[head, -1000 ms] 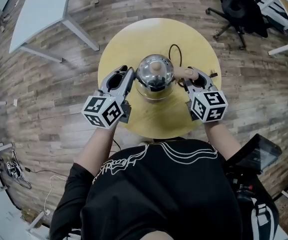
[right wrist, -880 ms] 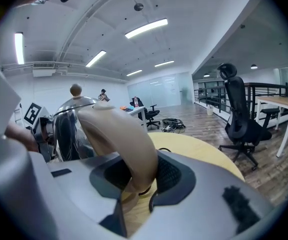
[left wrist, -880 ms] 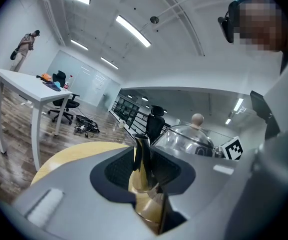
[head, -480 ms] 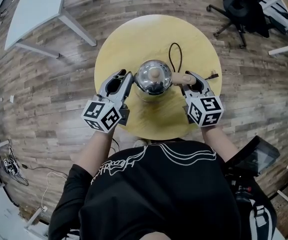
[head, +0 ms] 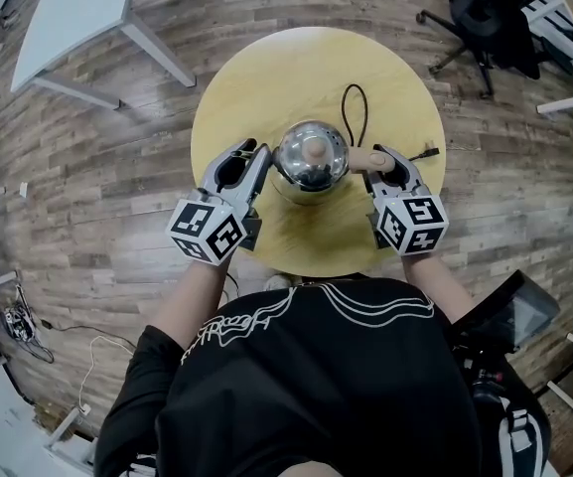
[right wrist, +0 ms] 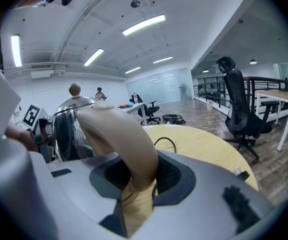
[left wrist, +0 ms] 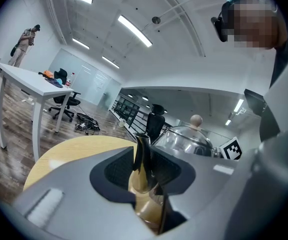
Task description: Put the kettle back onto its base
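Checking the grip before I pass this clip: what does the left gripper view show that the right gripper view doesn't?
Left gripper view only: the kettle's spout, pinched between its fingers. Right gripper view only: the beige handle held in its fingers, and a black cord looped on the tabletop. Both: the shiny kettle, the round table and a distant white desk.

a round yellow table (head: 266, 78) stands on plank floor (head: 97, 177), a white desk (head: 77, 18) and black office chair (head: 495, 8) beyond it.
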Motion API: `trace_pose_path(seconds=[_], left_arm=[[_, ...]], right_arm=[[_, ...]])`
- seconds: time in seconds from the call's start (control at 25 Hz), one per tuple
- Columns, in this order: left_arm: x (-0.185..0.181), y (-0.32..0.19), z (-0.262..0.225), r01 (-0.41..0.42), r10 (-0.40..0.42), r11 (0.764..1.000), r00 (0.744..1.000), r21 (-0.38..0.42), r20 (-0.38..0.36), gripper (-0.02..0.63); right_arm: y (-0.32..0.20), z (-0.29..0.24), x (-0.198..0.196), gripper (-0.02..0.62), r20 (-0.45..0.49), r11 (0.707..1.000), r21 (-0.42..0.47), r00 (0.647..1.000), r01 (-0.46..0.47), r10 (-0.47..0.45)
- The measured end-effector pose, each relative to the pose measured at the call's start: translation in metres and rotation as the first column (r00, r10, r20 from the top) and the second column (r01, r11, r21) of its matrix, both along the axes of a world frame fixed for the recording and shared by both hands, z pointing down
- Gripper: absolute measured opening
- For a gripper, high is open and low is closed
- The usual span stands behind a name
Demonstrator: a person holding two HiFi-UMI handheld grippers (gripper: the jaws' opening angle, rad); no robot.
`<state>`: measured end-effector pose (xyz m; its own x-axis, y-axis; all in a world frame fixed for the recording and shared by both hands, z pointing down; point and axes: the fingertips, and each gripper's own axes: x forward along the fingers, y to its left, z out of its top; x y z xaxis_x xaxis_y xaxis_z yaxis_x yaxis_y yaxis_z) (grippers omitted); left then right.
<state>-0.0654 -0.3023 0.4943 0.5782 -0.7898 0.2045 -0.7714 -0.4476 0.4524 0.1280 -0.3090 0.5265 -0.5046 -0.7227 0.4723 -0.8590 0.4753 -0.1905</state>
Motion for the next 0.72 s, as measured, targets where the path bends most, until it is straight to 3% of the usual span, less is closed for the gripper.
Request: trace_pose_path(seconds=[0.44, 0.72], left_arm=[[0.0024, 0.0037, 0.0072, 0.005, -0.005, 1.000, 1.000, 0.014, -0.010, 0.107], [0.0023, -0.0009, 0.0101, 0.004, -0.005, 0.999, 1.000, -0.046, -0.027, 0.104]], right_arm=[[0.0065, 0.0106, 0.0016, 0.114, -0.044, 1.000, 0.011, 0.999, -0.010, 0.011], [0.0054, 0.0097, 0.0017, 0.114, -0.044, 1.000, 0.006, 0.999, -0.018, 0.018]])
